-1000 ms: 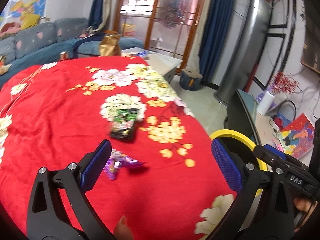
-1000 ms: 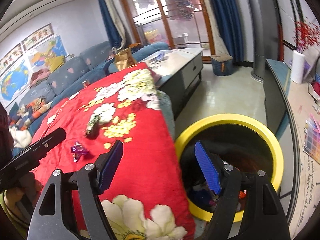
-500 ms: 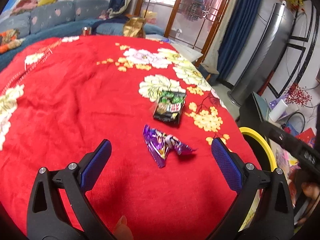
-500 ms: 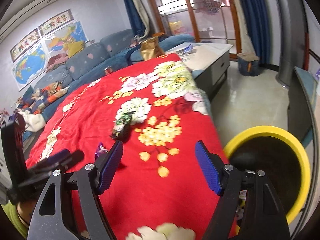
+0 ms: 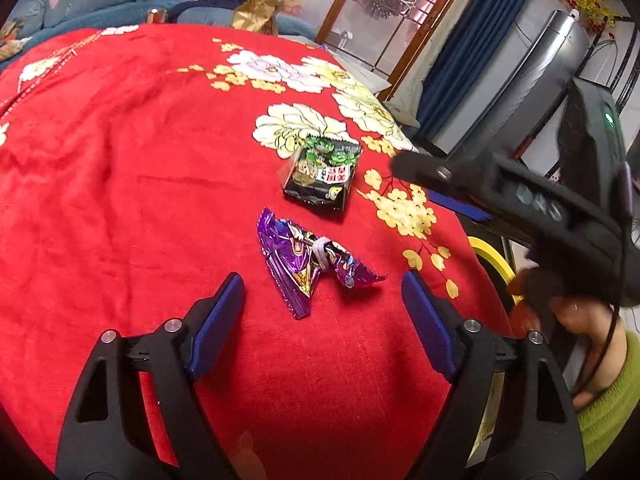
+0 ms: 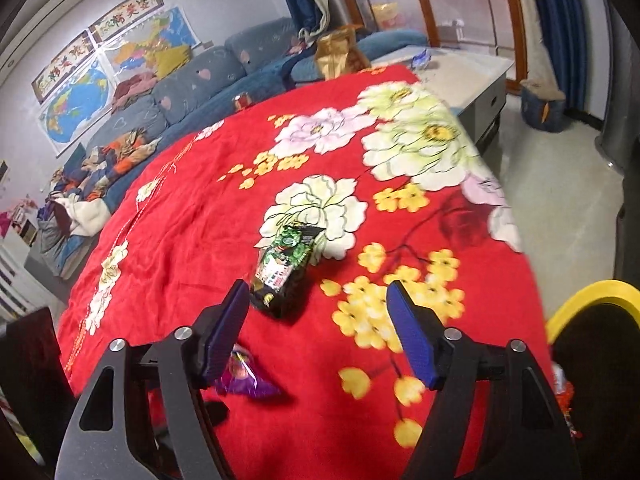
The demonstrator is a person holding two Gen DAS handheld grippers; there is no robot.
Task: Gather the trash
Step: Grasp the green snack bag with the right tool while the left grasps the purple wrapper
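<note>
A crumpled purple wrapper [image 5: 310,260] lies on the red flowered cloth [image 5: 120,160], just ahead of my open, empty left gripper [image 5: 322,300]. A black and green snack packet [image 5: 322,174] lies a little farther on. In the right wrist view the packet [image 6: 284,266] lies just ahead of my open, empty right gripper [image 6: 316,312], nearer its left finger. The purple wrapper [image 6: 244,378] shows partly behind that finger. The right gripper's body [image 5: 520,200] reaches in from the right in the left wrist view.
A yellow-rimmed black bin [image 6: 592,300] stands off the cloth's right edge, with trash inside; its rim [image 5: 494,260] shows in the left wrist view. A blue sofa [image 6: 200,80], a gold bag [image 6: 336,54] and a grey low table [image 6: 460,72] lie beyond the cloth.
Both grippers have swung from the bin side toward the cloth and closer to the trash. The purple wrapper now sits between the left fingers' line; the packet sits before the right gripper.
</note>
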